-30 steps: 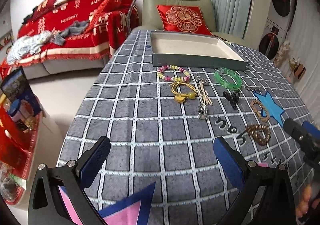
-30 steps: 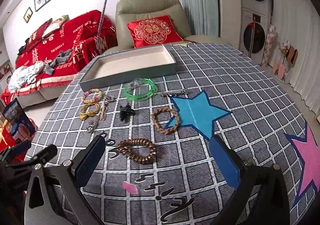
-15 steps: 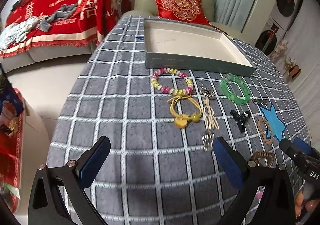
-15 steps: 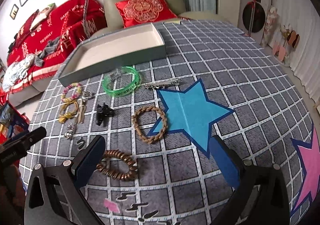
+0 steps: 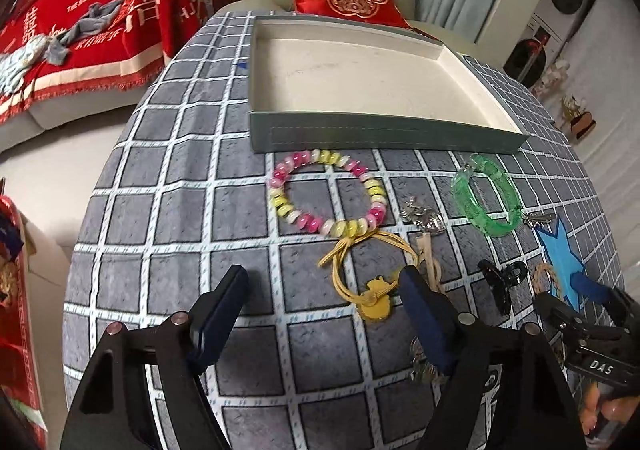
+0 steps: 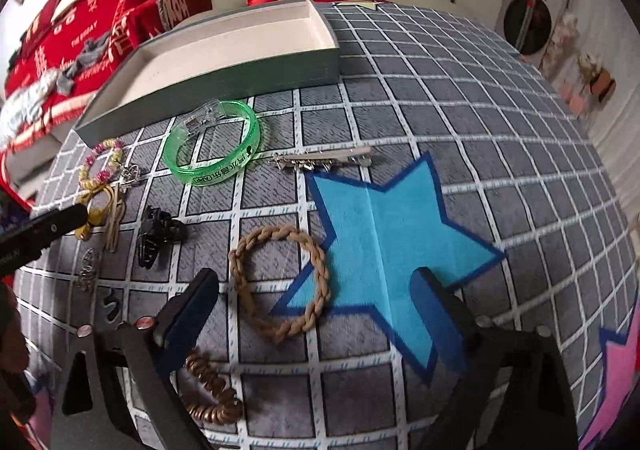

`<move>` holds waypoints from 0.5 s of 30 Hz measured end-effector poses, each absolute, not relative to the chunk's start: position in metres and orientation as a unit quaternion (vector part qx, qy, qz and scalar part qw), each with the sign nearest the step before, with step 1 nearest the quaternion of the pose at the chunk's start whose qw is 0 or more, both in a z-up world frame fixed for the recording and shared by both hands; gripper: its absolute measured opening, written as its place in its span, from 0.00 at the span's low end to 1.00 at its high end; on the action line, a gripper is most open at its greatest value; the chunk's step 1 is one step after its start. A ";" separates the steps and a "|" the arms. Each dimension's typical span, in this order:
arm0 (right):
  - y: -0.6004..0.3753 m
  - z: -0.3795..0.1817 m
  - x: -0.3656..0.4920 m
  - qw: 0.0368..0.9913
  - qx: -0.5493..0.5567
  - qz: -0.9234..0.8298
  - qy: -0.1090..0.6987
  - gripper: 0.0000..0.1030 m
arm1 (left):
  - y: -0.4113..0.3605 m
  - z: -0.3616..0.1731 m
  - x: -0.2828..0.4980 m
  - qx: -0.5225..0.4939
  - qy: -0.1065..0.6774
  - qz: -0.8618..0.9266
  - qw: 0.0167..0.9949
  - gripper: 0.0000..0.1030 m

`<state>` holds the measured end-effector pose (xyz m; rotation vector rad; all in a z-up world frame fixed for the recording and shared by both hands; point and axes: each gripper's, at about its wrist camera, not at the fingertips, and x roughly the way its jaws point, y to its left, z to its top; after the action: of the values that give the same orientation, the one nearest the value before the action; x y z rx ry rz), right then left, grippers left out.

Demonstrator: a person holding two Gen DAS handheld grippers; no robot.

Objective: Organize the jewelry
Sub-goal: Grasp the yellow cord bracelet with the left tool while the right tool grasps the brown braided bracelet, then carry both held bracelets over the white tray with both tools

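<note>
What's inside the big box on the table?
Nothing shows inside the box: only its bare cream floor. The strip just behind its near wall is hidden in both views, so something flat could sit there unseen.

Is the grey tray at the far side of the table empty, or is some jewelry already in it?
Empty. The tray shows only its bare cream floor in both views; the bead bracelet and green bangle lie outside it on the cloth.

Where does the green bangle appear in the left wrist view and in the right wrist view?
Left wrist view: green bangle at right of centre, just below the tray's right corner.
Right wrist view: green bangle left of centre, below the tray's front wall.
Shared landmark: the grey tray, empty in both views.
</note>
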<state>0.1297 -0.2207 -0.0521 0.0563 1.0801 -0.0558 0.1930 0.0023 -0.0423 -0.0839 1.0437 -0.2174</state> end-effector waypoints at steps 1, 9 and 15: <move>-0.218 -0.053 0.131 0.855 0.014 -0.027 0.517 0.90 | -0.001 -0.042 0.193 -0.034 0.496 -0.105 0.861 0.80; -0.208 -0.049 0.132 0.856 0.004 -0.008 0.516 0.74 | -0.021 -0.037 0.189 -0.008 0.485 -0.157 0.860 0.33; -0.201 -0.043 0.129 0.858 0.007 0.000 0.513 0.16 | -0.021 -0.036 0.185 -0.010 0.480 -0.174 0.860 0.26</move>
<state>0.1292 -0.2013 -0.0431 0.0156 1.0773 0.0005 0.1855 -0.0205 -0.0363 -0.0204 1.0071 -0.3661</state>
